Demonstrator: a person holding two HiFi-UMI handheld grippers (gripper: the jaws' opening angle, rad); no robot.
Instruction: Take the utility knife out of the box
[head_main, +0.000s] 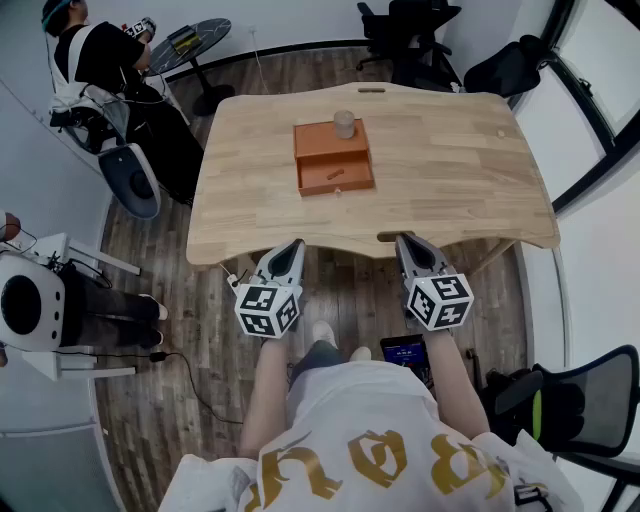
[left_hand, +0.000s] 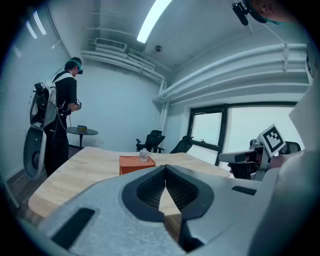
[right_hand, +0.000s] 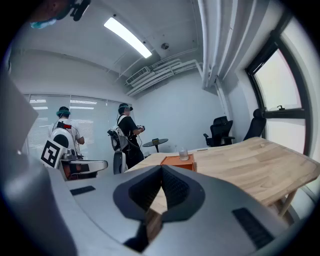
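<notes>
An orange box (head_main: 333, 155) stands in the middle of the wooden table (head_main: 450, 180), with its drawer pulled out toward me. A small dark object (head_main: 335, 174) lies in the drawer; I cannot tell if it is the utility knife. A clear cup (head_main: 344, 124) sits on the box's top. My left gripper (head_main: 295, 243) and right gripper (head_main: 404, 240) hover side by side at the table's near edge, well short of the box, both shut and empty. The left gripper view shows the shut jaws of the left gripper (left_hand: 165, 169) below the box (left_hand: 135, 164). In the right gripper view the right gripper (right_hand: 161, 167) points at the box (right_hand: 177, 161).
A person (head_main: 95, 55) stands at the far left beside a small round table (head_main: 192, 42). Black office chairs (head_main: 410, 35) stand behind the table, and another chair (head_main: 570, 410) is at my right. White equipment (head_main: 30, 300) stands on the floor to my left.
</notes>
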